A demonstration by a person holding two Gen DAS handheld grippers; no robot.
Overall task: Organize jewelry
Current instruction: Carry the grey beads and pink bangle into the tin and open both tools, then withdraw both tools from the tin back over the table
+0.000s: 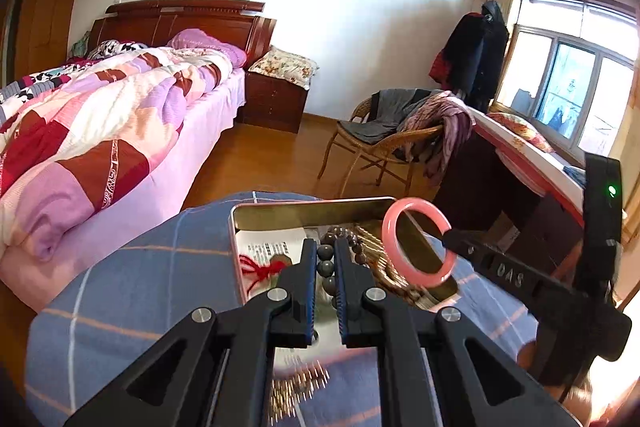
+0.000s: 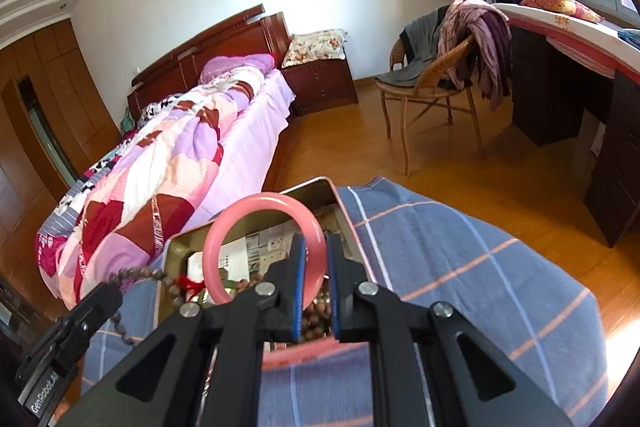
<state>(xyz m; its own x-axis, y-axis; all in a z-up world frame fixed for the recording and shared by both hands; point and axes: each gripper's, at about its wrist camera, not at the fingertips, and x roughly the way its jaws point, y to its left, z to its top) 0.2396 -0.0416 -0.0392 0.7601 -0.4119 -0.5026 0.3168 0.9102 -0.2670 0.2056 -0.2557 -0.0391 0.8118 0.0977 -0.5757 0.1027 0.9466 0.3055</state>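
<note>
Clamping a pink bangle [image 2: 266, 251] between its blue-padded fingers [image 2: 298, 291], the right hand-held gripper [image 2: 316, 287] holds the ring upright above an open metal tin [image 2: 176, 247]. Seen from the left wrist camera, the same bangle [image 1: 418, 241] hangs at the tip of the right hand-held gripper [image 1: 450, 237], over the right half of the tin [image 1: 280, 213]. The left hand-held gripper [image 1: 324, 263] is pinched shut on a strand of dark wooden beads [image 1: 326, 265]; the strand runs down between its fingers [image 1: 306, 267] and, in the right wrist view, the beads [image 2: 140, 275] trail from the left hand-held gripper [image 2: 106, 291] over the tin's near-left edge.

Inside the tin lie a printed paper sheet [image 1: 272, 247], a red knotted cord [image 1: 262, 269] and a heap of brown bead strings [image 2: 316, 315]. The tin rests on a blue checked cloth [image 2: 460, 267] with pale and orange stripes, which covers the counter under the work. A blurred cluster of small gold-coloured pieces [image 1: 300, 387] shows on the cloth just below the left hand-held gripper; what they are cannot be told.

Beyond the cloth, a bed [image 1: 120, 131] with a pink and red patchwork quilt stands against the white wall, a nightstand [image 1: 276, 99] beside it, and a wicker chair [image 2: 432, 83] draped with clothes sits near a dark desk [image 2: 560, 95] under the window.
</note>
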